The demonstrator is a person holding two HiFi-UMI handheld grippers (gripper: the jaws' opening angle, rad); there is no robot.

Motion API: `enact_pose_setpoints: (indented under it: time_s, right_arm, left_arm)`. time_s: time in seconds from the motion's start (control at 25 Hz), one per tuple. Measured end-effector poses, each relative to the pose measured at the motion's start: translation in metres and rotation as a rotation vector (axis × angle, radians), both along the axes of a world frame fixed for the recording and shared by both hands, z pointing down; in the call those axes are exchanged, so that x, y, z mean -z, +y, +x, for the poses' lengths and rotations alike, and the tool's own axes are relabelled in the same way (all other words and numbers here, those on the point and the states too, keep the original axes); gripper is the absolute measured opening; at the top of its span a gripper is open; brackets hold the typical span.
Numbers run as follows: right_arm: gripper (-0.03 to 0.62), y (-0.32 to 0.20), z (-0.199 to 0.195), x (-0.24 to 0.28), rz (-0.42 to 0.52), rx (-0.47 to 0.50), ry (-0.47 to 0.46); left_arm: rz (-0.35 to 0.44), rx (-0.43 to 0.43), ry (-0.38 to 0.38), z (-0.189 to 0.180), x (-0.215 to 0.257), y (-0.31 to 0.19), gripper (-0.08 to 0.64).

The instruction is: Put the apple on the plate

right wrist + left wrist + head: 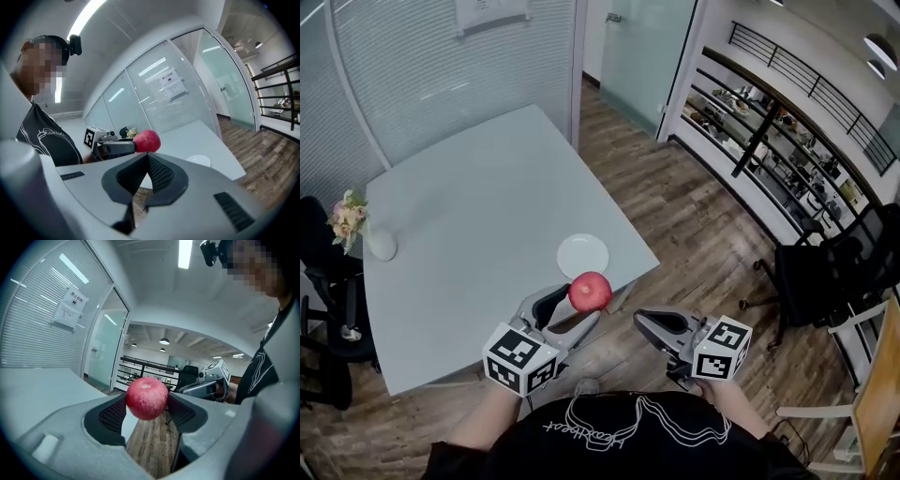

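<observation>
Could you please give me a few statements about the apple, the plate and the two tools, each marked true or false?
1. The left tool is closed on the apple. True.
2. The white plate sits near a corner of the table with nothing on it. True.
3. The apple rests on the plate. False: it is held off the plate, between the left tool's jaws.
4. The right tool has its jaws wide apart. False: the right tool's jaws are together, with nothing between them.
</observation>
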State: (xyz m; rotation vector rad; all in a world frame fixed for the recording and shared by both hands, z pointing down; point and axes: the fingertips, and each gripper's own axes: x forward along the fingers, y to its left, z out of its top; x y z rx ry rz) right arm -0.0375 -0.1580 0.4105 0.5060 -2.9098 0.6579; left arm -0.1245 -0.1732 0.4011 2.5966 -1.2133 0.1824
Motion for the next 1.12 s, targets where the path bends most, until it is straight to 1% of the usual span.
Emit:
enact_pose_setpoints:
  time_s: [0.16,0.32,0.44,0.64,0.8,1.12]
  right_arm:
    - [0.008,-0.013,-0.006,-0.009,-0.01,-0.01,-0.003]
    - [0.008,-0.024,-0.012,-0.012,-0.011,-0.039,0.008]
    - [0.009,-0.034,-0.011,-0.013,-0.014,-0.061,0.0]
    - [0.009,-0.05,-0.002,-0.022,-0.035,-0.1,0.004]
    - [0.009,-0.062,0.005,-0.029,-0.052,-0.129,0.003]
    - [0.009,-0.078,0.018,-0.04,-0.076,-0.167,0.019]
  left_arm:
    - [0.0,0.004,-0.001,-0.003,-0.006,-0.025,0.285]
    - [0.0,0.012,-0.033,-0.015,-0.016,-0.046,0.287]
    - [-0.002,0.016,-0.057,-0.018,-0.025,-0.064,0.287]
    - [-0.006,0.027,-0.112,-0.02,-0.046,-0.098,0.285]
    - [-0.002,0.042,-0.186,-0.019,-0.067,-0.119,0.287]
    - [-0.048,0.041,-0.27,-0.018,-0.117,-0.155,0.287]
